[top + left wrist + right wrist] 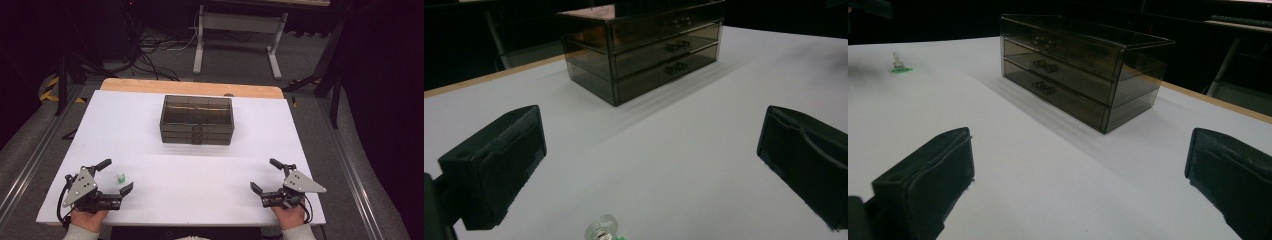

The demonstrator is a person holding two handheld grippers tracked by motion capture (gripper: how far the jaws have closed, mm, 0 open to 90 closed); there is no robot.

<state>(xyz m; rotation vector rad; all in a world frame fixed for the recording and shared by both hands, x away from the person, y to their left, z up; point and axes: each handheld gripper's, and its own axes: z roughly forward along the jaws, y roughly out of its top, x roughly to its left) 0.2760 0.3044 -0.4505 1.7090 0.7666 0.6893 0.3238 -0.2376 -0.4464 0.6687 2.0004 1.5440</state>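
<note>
A smoky see-through box with three drawers (196, 120) stands shut at the back middle of the white table top (200, 170). A small clear ring with a green piece (120, 177) lies near the front left, between the jaws of my left gripper (116, 175), which is open and apart from it. In the left gripper view the ring (601, 232) sits low between the wide jaws of the left gripper (651, 165), with the drawer box (644, 50) ahead. My right gripper (265, 175) is open at the front right, nothing between its jaws. The right gripper view shows the right gripper (1078, 180), the box (1073, 70) and the ring (898, 65) far left.
A strip of wooden table edge (192, 87) shows behind the white top. Beyond it a white-legged frame (235, 40) and loose cables (150, 55) are on the floor. Metal rails (345, 165) run along both sides of the table.
</note>
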